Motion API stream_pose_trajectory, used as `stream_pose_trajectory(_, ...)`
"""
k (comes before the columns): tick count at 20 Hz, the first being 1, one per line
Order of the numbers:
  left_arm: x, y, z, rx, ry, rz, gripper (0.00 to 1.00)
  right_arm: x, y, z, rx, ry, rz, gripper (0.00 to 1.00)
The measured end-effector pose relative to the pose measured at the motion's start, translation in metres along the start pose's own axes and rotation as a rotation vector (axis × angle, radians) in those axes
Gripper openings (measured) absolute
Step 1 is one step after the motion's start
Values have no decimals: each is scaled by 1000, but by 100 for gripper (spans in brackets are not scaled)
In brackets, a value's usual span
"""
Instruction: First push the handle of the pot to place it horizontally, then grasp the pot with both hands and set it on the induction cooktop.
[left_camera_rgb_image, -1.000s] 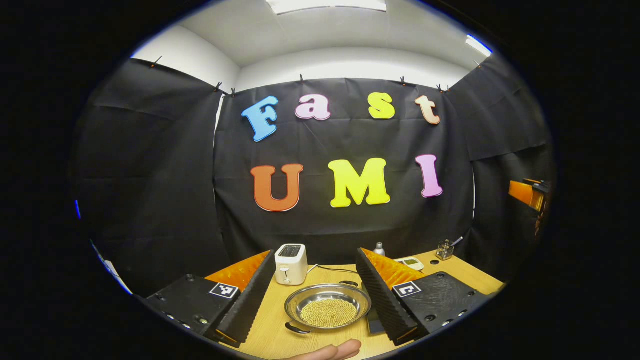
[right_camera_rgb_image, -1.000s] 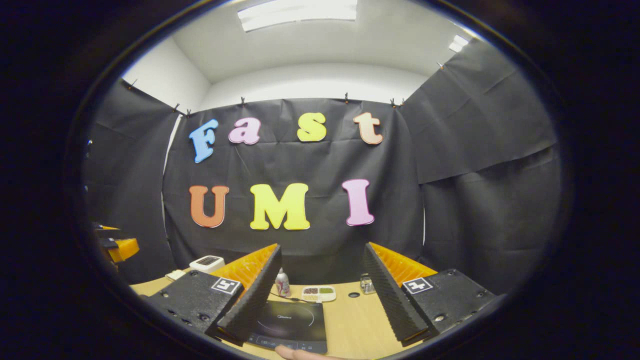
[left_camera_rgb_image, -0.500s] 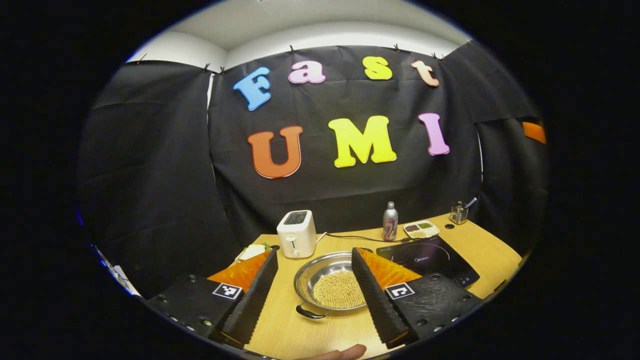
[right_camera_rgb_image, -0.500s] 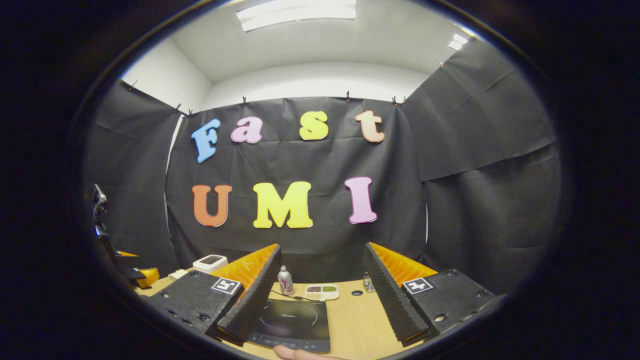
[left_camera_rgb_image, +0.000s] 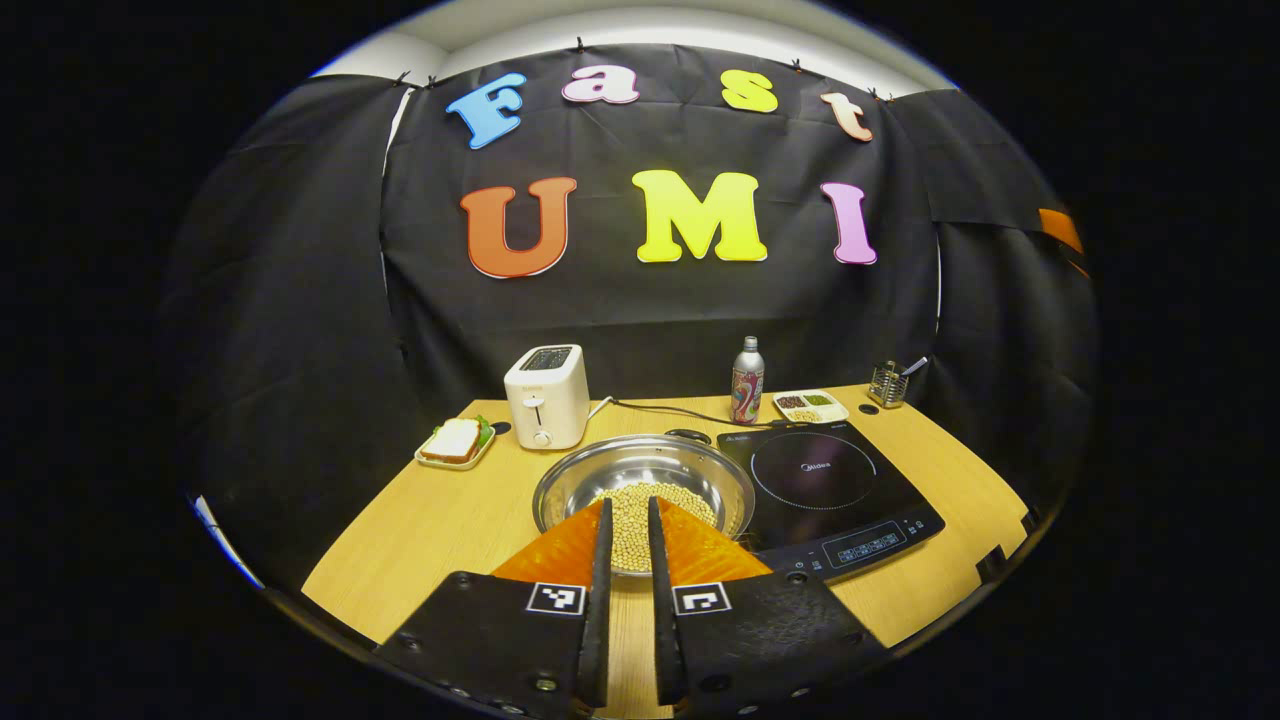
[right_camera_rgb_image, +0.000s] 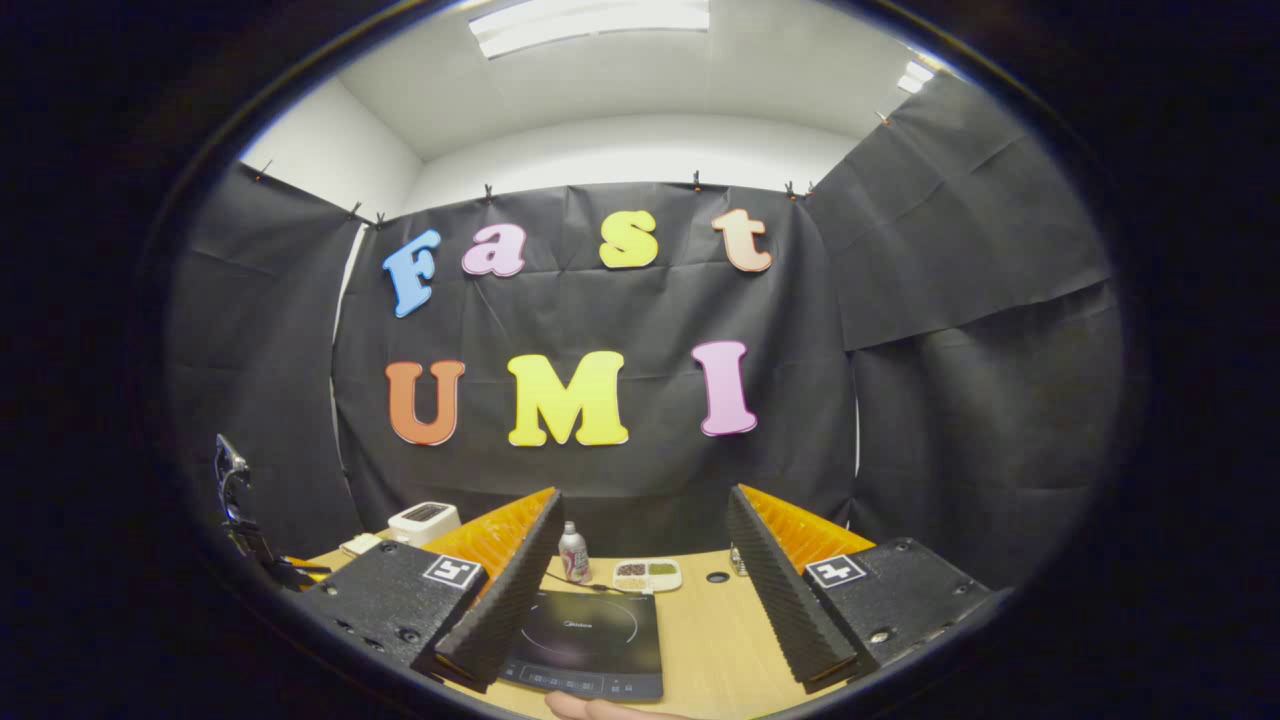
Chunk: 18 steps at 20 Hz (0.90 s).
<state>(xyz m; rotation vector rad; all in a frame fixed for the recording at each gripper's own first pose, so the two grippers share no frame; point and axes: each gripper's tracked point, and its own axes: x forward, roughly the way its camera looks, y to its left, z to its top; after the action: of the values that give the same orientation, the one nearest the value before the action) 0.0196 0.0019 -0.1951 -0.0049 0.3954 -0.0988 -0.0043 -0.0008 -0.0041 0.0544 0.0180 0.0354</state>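
The pot (left_camera_rgb_image: 643, 490) full of little round beans sits on the counter (left_camera_rgb_image: 440, 520), touching the left side of the induction cooktop (left_camera_rgb_image: 825, 485). The left gripper (left_camera_rgb_image: 627, 520) is at the pot's near edge, jaws almost together with nothing between them. The right gripper (right_camera_rgb_image: 640, 535) hangs above the cooktop, jaws wide apart.

I see a light wooden bench (left_camera_rgb_image: 430, 520) against black cloth walls (right_camera_rgb_image: 960, 400), under a white ceiling's bright light panel (right_camera_rgb_image: 590, 14).
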Motion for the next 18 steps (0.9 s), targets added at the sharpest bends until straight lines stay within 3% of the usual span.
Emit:
stream_pose_trajectory(1, 8, 2, -8, -4, 17, 6, 14, 1, 0, 1, -5, -2, -4, 100)
stream_pose_trajectory(2, 7, 5, -19, -6, 36, 14, 0, 0, 0, -1, -10, 1, -7, 100)
stream_pose_trajectory(8, 25, -5, -67, -57, 170, -49, 0, 3, -2, -6, -10, 11, -10, 100)
stream_pose_trajectory(18, 57, -8, -128, -72, 357, -74, 0, 11, -6, -25, -16, 52, -12, 100)
